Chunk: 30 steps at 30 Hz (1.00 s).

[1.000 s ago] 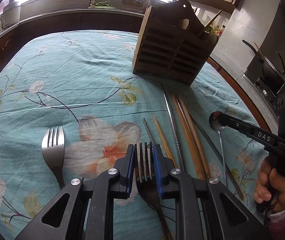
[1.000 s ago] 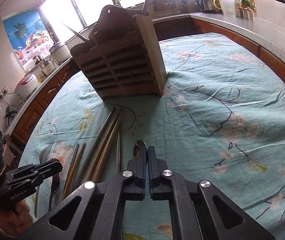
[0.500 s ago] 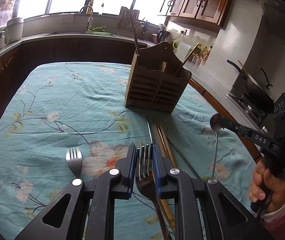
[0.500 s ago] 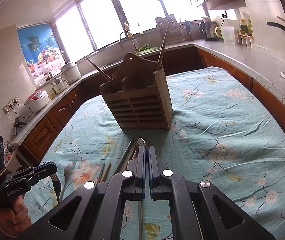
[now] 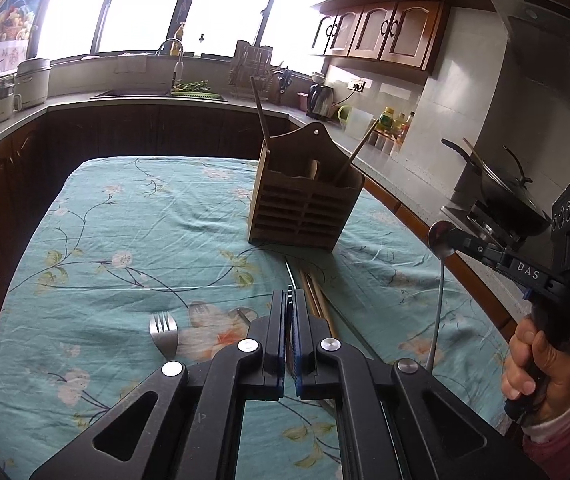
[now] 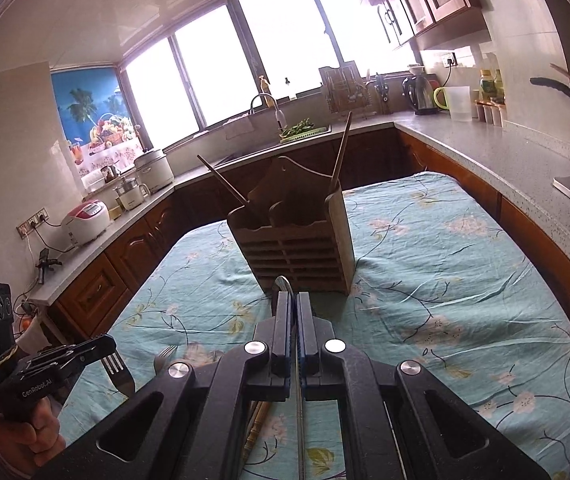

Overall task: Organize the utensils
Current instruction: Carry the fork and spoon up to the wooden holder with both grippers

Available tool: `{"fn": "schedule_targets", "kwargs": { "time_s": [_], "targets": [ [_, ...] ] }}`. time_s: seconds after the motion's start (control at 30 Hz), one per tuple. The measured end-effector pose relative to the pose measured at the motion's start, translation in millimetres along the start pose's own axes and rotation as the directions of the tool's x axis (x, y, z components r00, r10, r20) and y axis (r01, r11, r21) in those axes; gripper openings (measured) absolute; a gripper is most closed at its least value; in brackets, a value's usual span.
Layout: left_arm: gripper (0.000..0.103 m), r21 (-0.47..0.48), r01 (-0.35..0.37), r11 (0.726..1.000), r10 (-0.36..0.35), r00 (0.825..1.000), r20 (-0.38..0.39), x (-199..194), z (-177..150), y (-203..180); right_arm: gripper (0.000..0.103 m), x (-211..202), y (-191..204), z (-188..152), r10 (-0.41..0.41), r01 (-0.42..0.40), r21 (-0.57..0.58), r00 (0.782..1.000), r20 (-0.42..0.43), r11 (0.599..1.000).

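Steel spoon: pinched by R claw, handle dangling, aimed at caddy.
Fork: nipped in L claw, lifted.
Caddy: ahead, slots up for drop-in.

My left gripper is clamped on a fork seen edge-on, its tines just poking above the fingers. To my right, my other gripper pinches a spoon by the bowl, handle hanging down. A second fork lies on the floral tablecloth, chopsticks beside it, the wooden utensil holder beyond
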State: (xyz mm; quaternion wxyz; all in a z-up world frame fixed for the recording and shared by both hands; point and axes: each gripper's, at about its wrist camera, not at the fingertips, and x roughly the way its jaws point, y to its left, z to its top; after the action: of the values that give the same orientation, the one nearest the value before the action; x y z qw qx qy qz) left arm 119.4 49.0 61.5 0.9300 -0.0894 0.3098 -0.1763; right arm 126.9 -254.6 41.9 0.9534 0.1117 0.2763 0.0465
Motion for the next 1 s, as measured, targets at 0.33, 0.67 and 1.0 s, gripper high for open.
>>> {"fn": "schedule_targets", "kwargs": {
  "time_s": [0.33,0.67,1.0],
  "targets": [
    [0.000,-0.002,-0.039,0.999,0.039,0.993,0.110,-29.2,24.6,7.7,0.002,-7.3,4.7,17.5,-0.049,0.054,-0.059,0.995,0.084,0.997],
    [0.000,0.001,-0.053,0.999,0.052,0.986,0.160,-18.6,54.2,12.7,0.002,7.5,-0.4,35.7,-0.080,0.091,-0.067,0.985,0.154,0.994],
    [0.000,-0.006,-0.065,0.998,0.065,0.977,0.203,12.2,97.8,24.3,0.002,25.6,-7.7,76.7,-0.143,0.169,-0.071,0.951,0.273,0.983]
  ]
}}
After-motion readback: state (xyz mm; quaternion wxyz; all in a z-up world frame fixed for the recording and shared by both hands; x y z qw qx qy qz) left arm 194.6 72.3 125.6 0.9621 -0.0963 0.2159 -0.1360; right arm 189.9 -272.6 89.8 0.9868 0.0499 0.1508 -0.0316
